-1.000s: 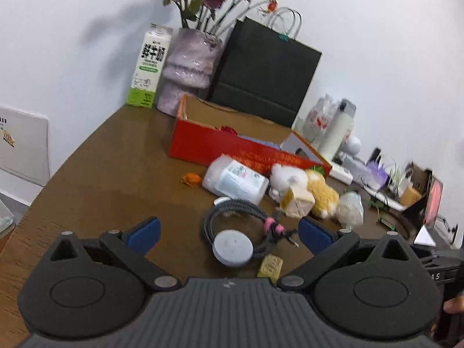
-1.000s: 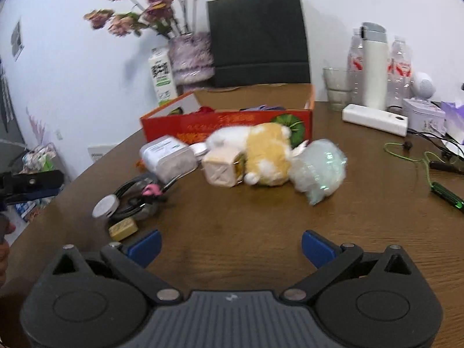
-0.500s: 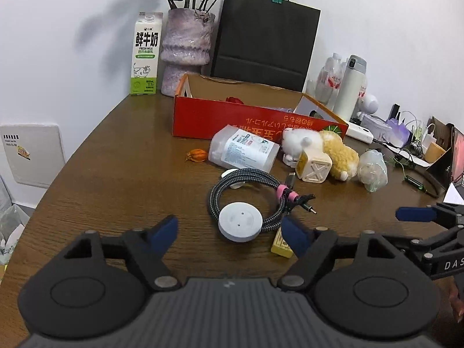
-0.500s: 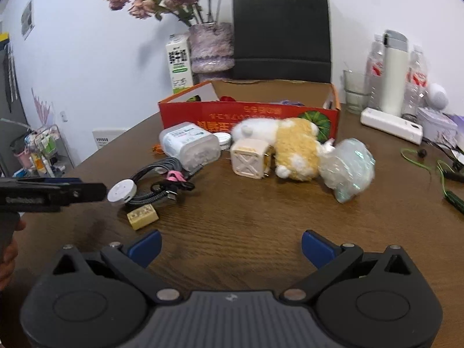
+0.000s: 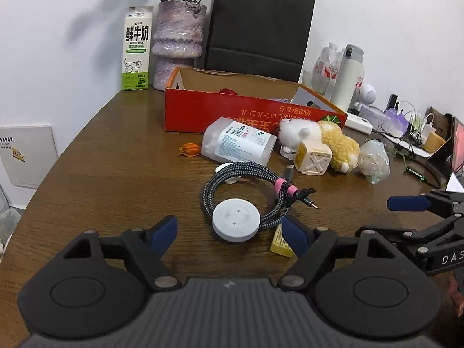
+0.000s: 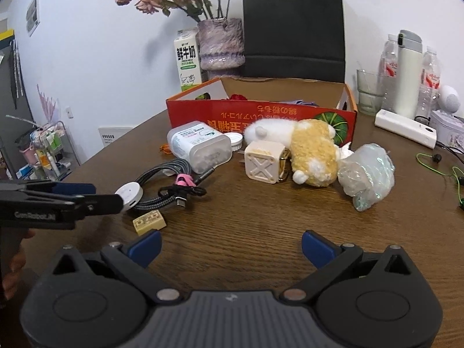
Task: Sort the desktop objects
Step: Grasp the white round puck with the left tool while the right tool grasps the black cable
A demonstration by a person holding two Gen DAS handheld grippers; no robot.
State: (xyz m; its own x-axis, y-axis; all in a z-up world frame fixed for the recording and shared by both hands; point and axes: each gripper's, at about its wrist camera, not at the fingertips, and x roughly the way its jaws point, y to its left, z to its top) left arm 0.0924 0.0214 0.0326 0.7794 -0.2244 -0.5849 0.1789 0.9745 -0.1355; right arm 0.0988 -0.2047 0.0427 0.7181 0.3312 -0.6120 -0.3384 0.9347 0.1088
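Observation:
On the brown table [image 5: 101, 174] a white round puck [image 5: 234, 223] lies on a coiled braided cable [image 5: 240, 182]. My left gripper [image 5: 229, 232] is open with the puck between its blue fingertips, the pads clear of it. A yellow block [image 5: 279, 242] lies by the right fingertip. Behind are a lying white bottle [image 5: 239, 143], a cream cube [image 5: 314, 161], a white and yellow plush toy [image 5: 327, 139], a crumpled plastic bag [image 5: 374, 159] and the red box [image 5: 232, 113]. My right gripper [image 6: 230, 248] is open over bare table, short of the cube [image 6: 265, 162].
A milk carton [image 5: 136, 47], a vase of flowers [image 5: 178, 43] and a black paper bag [image 5: 255, 29] stand along the wall behind the box. A white flask [image 6: 409, 72], water bottles, a glass [image 6: 368, 91], a power bank [image 6: 406, 127] and green cables [image 6: 443, 171] crowd the right side.
My left gripper's jaws have narrowed and it has closed in on the puck while rolling level. The right gripper has shifted sideways, so the left gripper now reaches further into its view.

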